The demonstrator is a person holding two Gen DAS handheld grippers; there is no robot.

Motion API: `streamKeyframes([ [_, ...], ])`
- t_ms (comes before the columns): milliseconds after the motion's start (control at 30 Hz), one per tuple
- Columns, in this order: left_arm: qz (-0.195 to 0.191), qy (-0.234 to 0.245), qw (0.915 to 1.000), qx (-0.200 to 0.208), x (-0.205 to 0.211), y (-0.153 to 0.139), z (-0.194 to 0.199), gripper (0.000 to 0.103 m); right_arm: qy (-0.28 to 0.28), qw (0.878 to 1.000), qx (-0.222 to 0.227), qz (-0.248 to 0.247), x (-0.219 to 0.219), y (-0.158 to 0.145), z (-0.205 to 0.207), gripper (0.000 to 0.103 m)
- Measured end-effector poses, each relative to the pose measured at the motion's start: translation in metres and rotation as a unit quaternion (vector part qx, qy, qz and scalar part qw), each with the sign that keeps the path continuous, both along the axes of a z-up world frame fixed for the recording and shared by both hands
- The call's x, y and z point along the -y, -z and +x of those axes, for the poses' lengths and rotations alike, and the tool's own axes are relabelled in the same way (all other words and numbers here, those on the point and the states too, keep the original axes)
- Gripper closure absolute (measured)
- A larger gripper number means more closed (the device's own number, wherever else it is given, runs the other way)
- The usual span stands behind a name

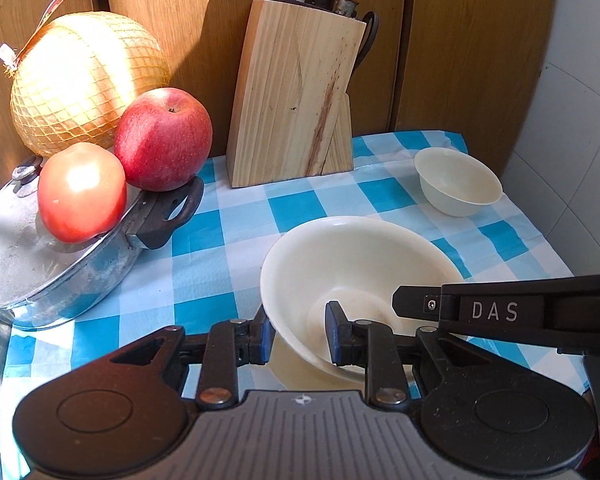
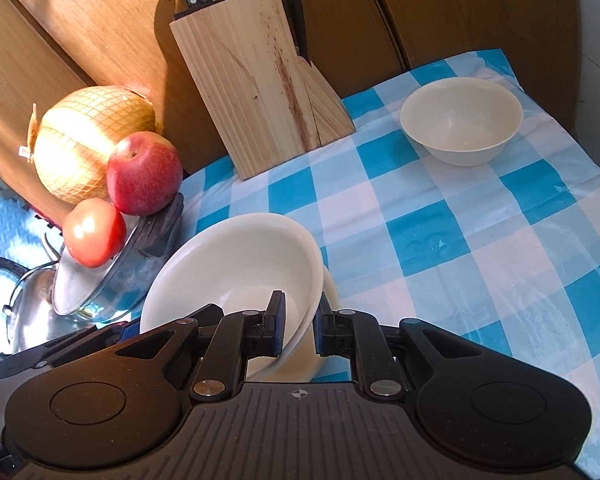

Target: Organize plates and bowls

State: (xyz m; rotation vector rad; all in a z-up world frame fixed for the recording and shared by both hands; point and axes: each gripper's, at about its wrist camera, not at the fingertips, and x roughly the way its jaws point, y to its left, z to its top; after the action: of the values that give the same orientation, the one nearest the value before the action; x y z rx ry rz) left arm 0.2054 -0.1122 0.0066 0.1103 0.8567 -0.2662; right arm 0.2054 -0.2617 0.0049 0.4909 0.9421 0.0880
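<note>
A large cream bowl (image 1: 352,256) sits tilted on the blue-checked cloth (image 1: 204,236), with a second cream dish (image 2: 332,292) nested under it. My left gripper (image 1: 299,334) is shut on the bowl's near rim, one pad inside and one outside. From the right, a finger of the right gripper (image 1: 492,312) reaches to the bowl's rim. In the right wrist view, my right gripper (image 2: 300,324) is shut on the rim of the large bowl (image 2: 236,264). The left gripper's blue pad (image 2: 128,330) shows at the bowl's left edge. A small cream bowl (image 1: 458,182) (image 2: 460,120) stands upright at the far right.
A wooden knife block (image 1: 292,96) stands at the back against wood panels. To the left are a netted pomelo (image 1: 84,80), an apple (image 1: 164,140) and a tomato (image 1: 82,192) on a lidded steel pot (image 1: 52,264). A kettle (image 2: 24,304) sits beside the pot. A tiled wall (image 1: 580,160) borders the right.
</note>
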Motion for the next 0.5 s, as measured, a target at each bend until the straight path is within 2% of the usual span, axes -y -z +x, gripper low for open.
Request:
streamKeyframes([
  [233, 0.014, 0.003, 0.9999, -0.002, 0.0038, 0.0036, 0.0003, 0.084, -0.005, 1.000, -0.004, -0.013, -0.0037, 0.0020, 0.0030, 0.082],
  [500, 0.012, 0.003, 0.9999, -0.002, 0.0037, 0.0034, 0.0001, 0.084, -0.007, 1.000, -0.003, -0.017, -0.0043, 0.0014, 0.0014, 0.081],
])
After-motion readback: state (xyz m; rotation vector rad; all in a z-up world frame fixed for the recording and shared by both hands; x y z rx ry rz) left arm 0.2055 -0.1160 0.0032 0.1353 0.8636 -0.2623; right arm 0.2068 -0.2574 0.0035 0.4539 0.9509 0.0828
